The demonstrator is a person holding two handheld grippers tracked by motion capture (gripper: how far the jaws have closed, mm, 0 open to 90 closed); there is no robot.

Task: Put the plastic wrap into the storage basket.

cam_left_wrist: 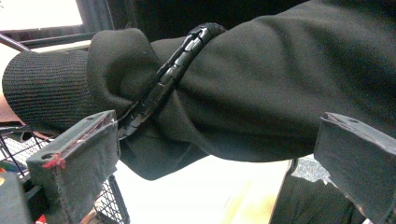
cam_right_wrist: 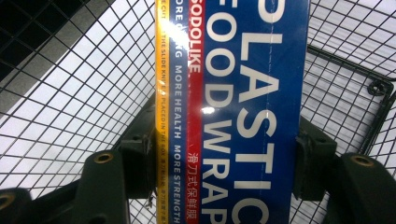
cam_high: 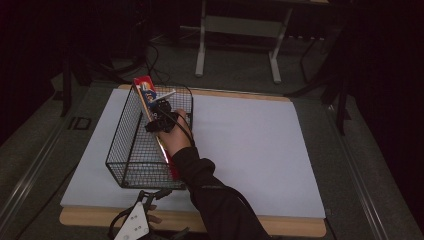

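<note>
Plastic wrap box (cam_right_wrist: 233,112) clamped between right gripper (cam_right_wrist: 224,154) jaws, slanted inside wire basket (cam_high: 127,145) on white worktop (cam_high: 250,150). Left gripper (cam_high: 135,225) idle at near edge, jaws apart. Best lowered level, clear of mesh, released only once resting.

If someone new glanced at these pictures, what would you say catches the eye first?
The long plastic wrap box, blue, red and yellow, stands out: the right gripper is shut on it, holding it slanted inside the black wire basket at the left of the white table mat. Next comes the left gripper, open, waiting at the table's near edge beside the person's dark sleeve.
</note>
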